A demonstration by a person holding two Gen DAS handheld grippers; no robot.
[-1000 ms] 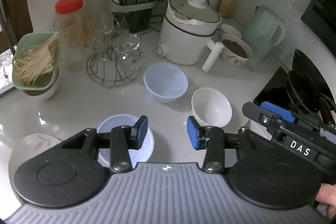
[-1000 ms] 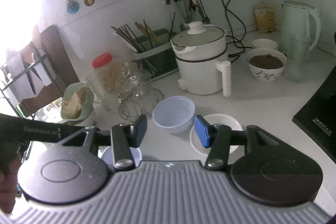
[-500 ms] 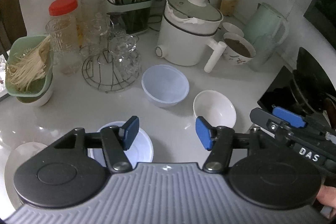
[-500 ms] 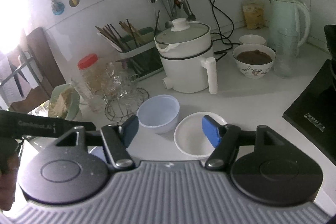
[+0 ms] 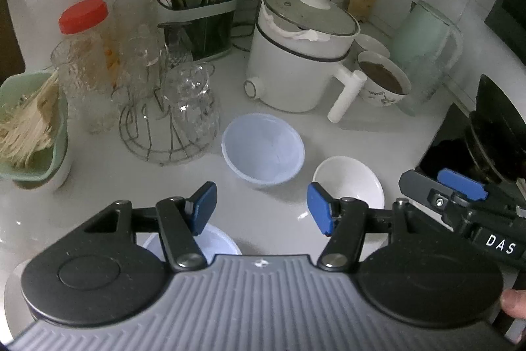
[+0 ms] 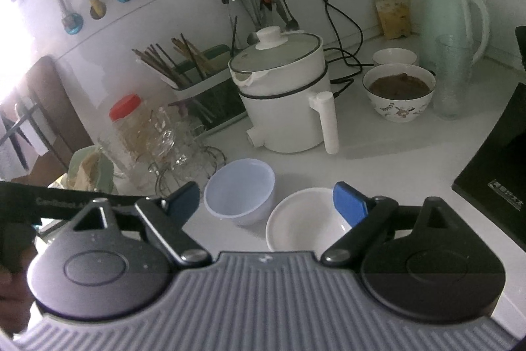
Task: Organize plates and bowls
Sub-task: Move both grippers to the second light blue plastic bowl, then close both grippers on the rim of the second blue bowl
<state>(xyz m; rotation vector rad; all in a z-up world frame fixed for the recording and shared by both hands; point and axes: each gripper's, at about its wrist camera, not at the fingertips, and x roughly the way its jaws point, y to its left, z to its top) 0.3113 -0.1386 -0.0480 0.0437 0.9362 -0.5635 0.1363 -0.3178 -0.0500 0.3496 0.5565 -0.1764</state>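
Over the white counter (image 5: 269, 219), both grippers' fingers have just been opening, holding nothing.

I note a pale blue plastic bowl (image 5: 263, 150) beside a plain white ceramic bowl (image 5: 348, 181); behind them, a red-capped clear jar (image 5: 86, 55).

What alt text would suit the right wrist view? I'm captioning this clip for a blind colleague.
An open right gripper hovers over a white counter, its blue jaws empty, above an empty white bowl and a pale blue bowl beside it. Behind stand a lidded white electric pot, a bowl of brown food and a mint kettle.
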